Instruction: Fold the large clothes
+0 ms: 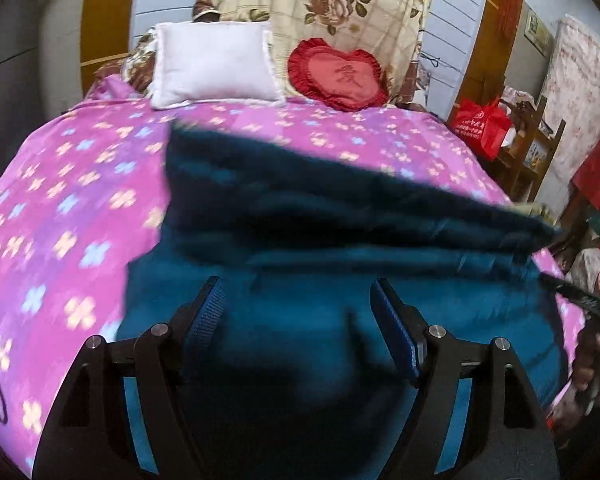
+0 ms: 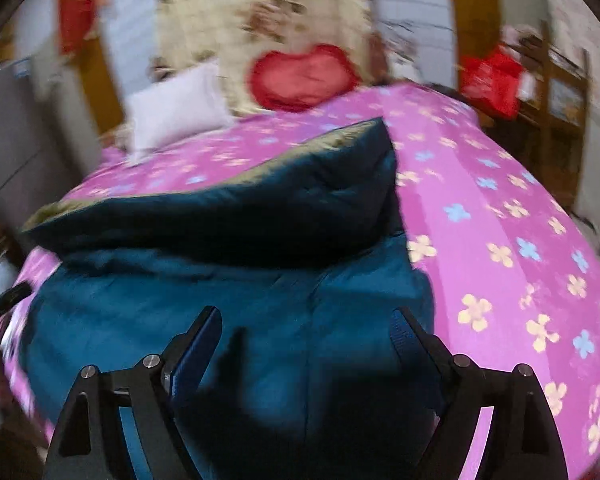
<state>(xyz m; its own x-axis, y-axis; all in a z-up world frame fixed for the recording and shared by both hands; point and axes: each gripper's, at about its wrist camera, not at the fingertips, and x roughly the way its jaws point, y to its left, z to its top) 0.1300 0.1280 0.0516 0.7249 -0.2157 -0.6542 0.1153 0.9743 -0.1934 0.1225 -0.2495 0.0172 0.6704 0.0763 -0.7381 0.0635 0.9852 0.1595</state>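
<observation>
A large teal quilted garment (image 1: 340, 280) lies on the bed, folded over on itself — its far half forms a thick, darker layer (image 2: 260, 208) that sits on top of the near half, and a strip of olive lining (image 2: 220, 168) shows along the upper fold's far edge in the right wrist view. It rests on a pink bedspread (image 1: 68, 208) printed with pale yellow and blue flowers, closer to the near edge of the bed than to the pillows. The left tongs (image 1: 298, 308) hang above the garment's near half with their blue-padded fingers apart and nothing between them. The right tongs (image 2: 306, 336) hover over the same near part, spread wide too and holding nothing; cloth shows below the gap, not pinched. At the right edge of the left wrist view a hand (image 1: 592, 364) grips a dark handle. At the head of the bed a white pillow (image 1: 216, 64) lies beside a red heart-shaped cushion (image 1: 340, 74), both in front of a cream rose-print quilt (image 1: 324, 4). A red bag (image 1: 482, 124) sits on wooden shelving off the bed's right side.
</observation>
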